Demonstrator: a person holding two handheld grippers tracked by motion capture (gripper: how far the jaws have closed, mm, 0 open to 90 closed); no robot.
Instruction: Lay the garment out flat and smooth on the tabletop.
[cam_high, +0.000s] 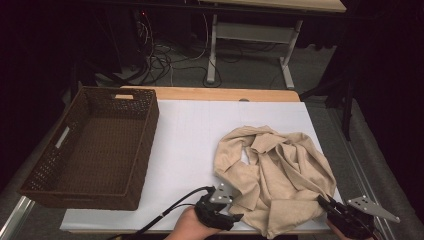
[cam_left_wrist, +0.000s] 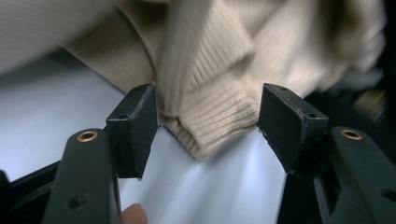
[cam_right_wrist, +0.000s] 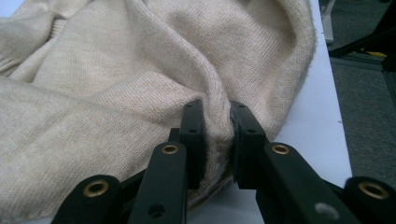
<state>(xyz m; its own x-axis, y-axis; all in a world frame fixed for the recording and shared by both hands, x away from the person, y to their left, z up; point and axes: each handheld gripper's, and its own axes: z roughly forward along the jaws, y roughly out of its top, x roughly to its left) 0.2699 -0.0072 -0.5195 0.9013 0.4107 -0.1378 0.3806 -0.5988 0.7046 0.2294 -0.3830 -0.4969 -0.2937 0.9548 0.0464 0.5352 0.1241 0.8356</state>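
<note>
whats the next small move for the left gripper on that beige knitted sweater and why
Probably close the left gripper on the ribbed cuff of the beige knitted sweater. Its jaws stand open with the cuff lying between them, pads not pressing. The right gripper is already clamped on a fold near the table's white sheet edge, so a second grip would let both hands lift or spread it.

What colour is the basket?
Dark brown woven basket, seen best in the high view, at the table's left.

brown wicker basket (cam_high: 50, 170), white tabletop (cam_high: 190, 135)
</note>
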